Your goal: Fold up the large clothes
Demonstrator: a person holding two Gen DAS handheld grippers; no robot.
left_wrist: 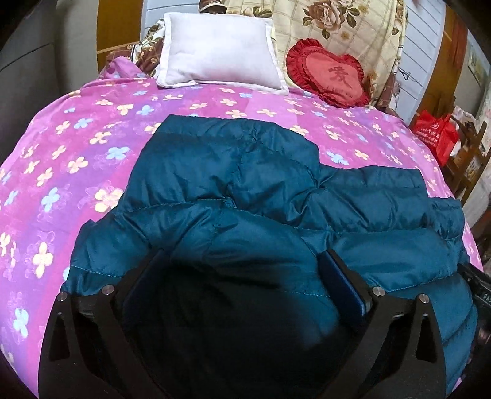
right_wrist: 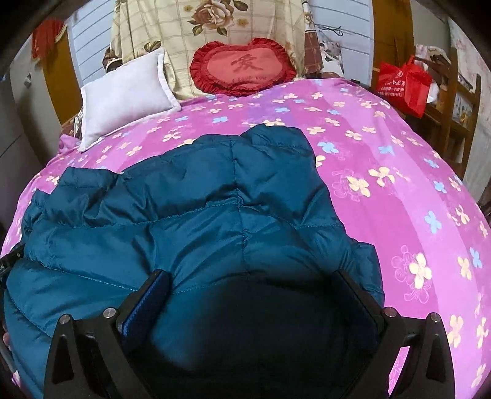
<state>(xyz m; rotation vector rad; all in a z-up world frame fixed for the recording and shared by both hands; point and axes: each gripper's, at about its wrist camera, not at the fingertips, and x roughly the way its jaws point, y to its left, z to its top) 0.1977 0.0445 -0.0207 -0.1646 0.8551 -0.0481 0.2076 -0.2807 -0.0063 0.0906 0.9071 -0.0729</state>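
A teal quilted puffer jacket (left_wrist: 276,196) lies spread on the pink flowered bed cover (left_wrist: 76,147); it also shows in the right wrist view (right_wrist: 190,208). My left gripper (left_wrist: 242,257) is open, its jaws wide apart over the jacket's near left part, with jacket fabric between them. My right gripper (right_wrist: 251,276) is open too, its jaws wide apart over the jacket's near right part. The fabric close under both cameras is in dark shadow. The right gripper's body shows at the right edge of the left wrist view (left_wrist: 478,285).
A white pillow (left_wrist: 218,52) and a red heart-shaped cushion (left_wrist: 331,73) lean at the bed's far end against a folded floral quilt (left_wrist: 337,21). A red bag (right_wrist: 405,83) hangs on a wooden chair (right_wrist: 451,101) right of the bed.
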